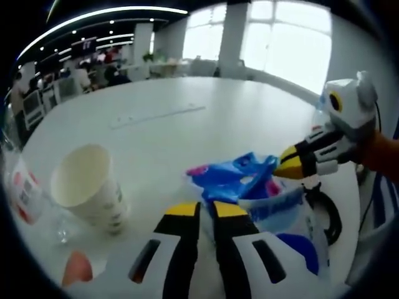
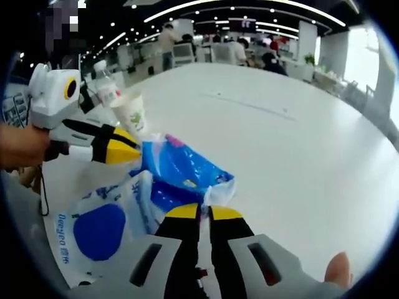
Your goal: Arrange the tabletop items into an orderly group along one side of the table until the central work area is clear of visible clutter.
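Both grippers work the blue plastic bag [image 1: 234, 177] at the near edge of the white table [image 1: 187, 124]. Left gripper [image 1: 198, 208]: jaws together, tips pinching the bag's near edge. Right gripper [image 2: 202, 212]: jaws also together, clamped on the crinkled blue end of the bag [image 2: 184, 168]. Each gripper enters the other's view from the side, yellow tips closed on the same bag.

A second bag [image 2: 103, 218], white film with a big blue dot, lies flat under and beside the blue one, touching it. Paper cup [image 1: 90, 187] stands upright, slightly tilted by the lens, just beside the bags; in the right gripper view the cup [image 2: 131, 115] sits behind the left gripper with a clear water bottle [image 2: 106, 87] near it. A black looped cable [image 1: 327, 215] rests at the table edge by the bags.

Handling judgement: the bag looks thin, soft and very light, with no stiffness, so it will sag and crumple, and glossy film may slip out of a shallow pinch. Best hold is a bunched fold or the gathered end, not a single flat layer. Dragging could pull the white bag along too. The cup looks light and easily tipped; take it at the rim or wall, gently
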Demonstrator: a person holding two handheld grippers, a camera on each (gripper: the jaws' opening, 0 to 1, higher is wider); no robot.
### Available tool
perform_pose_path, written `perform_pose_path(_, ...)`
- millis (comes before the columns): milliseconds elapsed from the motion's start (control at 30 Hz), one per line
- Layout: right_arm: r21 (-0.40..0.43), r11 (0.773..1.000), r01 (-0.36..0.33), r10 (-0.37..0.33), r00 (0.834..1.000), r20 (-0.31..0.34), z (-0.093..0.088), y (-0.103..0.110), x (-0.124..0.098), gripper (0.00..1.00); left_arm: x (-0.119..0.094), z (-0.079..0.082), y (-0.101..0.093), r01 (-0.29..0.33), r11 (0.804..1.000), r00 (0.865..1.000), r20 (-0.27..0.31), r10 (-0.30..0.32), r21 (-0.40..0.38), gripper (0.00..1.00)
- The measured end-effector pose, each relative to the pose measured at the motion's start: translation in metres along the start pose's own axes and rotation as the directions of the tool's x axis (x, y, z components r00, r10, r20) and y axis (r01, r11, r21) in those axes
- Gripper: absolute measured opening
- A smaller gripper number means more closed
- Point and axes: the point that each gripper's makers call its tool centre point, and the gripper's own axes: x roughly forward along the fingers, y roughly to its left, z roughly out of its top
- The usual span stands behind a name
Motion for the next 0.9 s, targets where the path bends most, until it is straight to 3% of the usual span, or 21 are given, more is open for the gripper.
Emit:
perform_pose_path(400, -0.001, 1.000, 0.029, -0.029, 0.999, 0.026, 0.011, -0.019, -0.004, 0.05, 0.004, 0.019, 0.003, -0.013, 1.000, 1.000, 0.027, 0.013, 0.017, 0.03)
perform_pose_path(900, 0.005, 0.997, 0.073, -0.073, 0.996, 0.049, 0.016, -0.049, -0.021, 0.05, 0.017, 0.048, -0.014, 0.005, 0.999, 0.998, 0.066, -0.008, 0.032, 0.01)
